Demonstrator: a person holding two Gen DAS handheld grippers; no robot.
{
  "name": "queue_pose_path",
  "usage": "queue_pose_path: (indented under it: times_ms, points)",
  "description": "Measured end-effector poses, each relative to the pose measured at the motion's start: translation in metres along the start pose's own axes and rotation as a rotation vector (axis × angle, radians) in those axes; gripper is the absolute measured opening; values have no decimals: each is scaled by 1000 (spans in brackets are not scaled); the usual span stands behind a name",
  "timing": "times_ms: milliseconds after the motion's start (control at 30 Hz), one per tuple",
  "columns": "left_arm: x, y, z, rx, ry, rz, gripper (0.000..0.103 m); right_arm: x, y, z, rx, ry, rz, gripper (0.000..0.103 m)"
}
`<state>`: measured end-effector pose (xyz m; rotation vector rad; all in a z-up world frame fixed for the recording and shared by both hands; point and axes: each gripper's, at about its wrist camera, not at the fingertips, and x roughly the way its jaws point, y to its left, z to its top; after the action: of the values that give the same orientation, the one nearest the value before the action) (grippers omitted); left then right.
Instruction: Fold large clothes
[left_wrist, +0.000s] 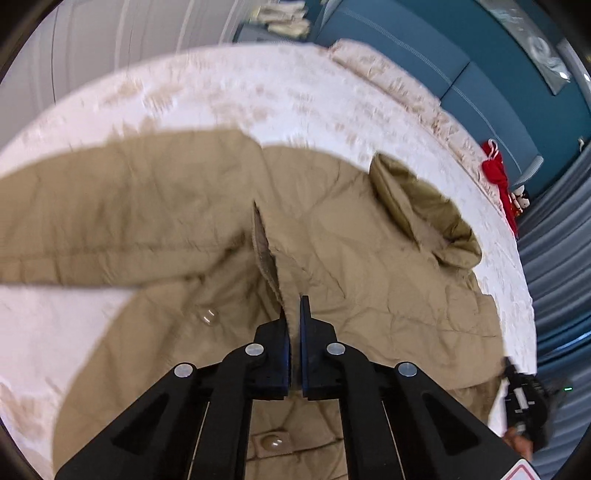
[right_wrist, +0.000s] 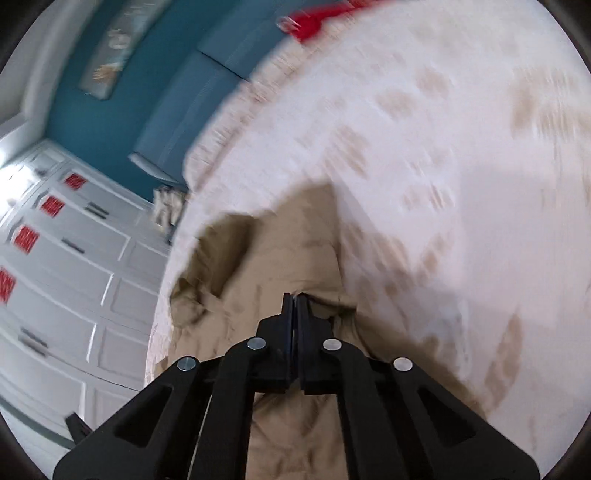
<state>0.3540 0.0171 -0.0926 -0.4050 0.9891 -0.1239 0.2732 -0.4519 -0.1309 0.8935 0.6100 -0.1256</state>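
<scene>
A tan quilted jacket (left_wrist: 369, 258) lies spread front-up on the bed, with its hood (left_wrist: 424, 214) toward the headboard and a sleeve (left_wrist: 92, 229) stretched out to the left. My left gripper (left_wrist: 294, 314) is shut on the jacket's front opening edge, and a strip of fabric shows between its fingers. In the right wrist view my right gripper (right_wrist: 295, 297) is shut over the jacket (right_wrist: 288, 251), where the cloth puckers at its tips. The hood (right_wrist: 199, 277) lies to its left. The right gripper's black body (left_wrist: 524, 398) shows at the jacket's lower right edge.
The bed has a white cover with a tan pattern (left_wrist: 258, 92) and a matching pillow (left_wrist: 369, 62). Behind it stands a teal headboard (left_wrist: 406, 48). A red item (left_wrist: 498, 173) lies at the bed's right edge beside grey-blue curtains (left_wrist: 554, 277). White wardrobe doors (right_wrist: 74, 277) stand left of the bed.
</scene>
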Motion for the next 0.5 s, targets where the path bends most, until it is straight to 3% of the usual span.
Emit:
queue_pose_path:
  times_ms: [67,133,167,233,333,433,500]
  points:
    - [10,0,-8,57,-1,49,2,-2,11,-4,-120,-25,-63,0]
    - [32,0,-21,111,33,116,3,30,0,-16,-204,101,-219,0]
    - [43,2,-29,132,41,133,4,43,-10,-20,-198,162,-246,0]
    - [47,0,-37,176,8,165,5,40,-12,-17,-164,158,-240,0]
    - [48,0,-43,219,-20,200,5,15,9,-18,-211,88,-348,2]
    - [50,5,-47,214,-42,194,7,-9,57,-34,-336,3,-341,2]
    - [48,3,-52,219,-68,194,8,-4,92,-47,-414,22,-277,2]
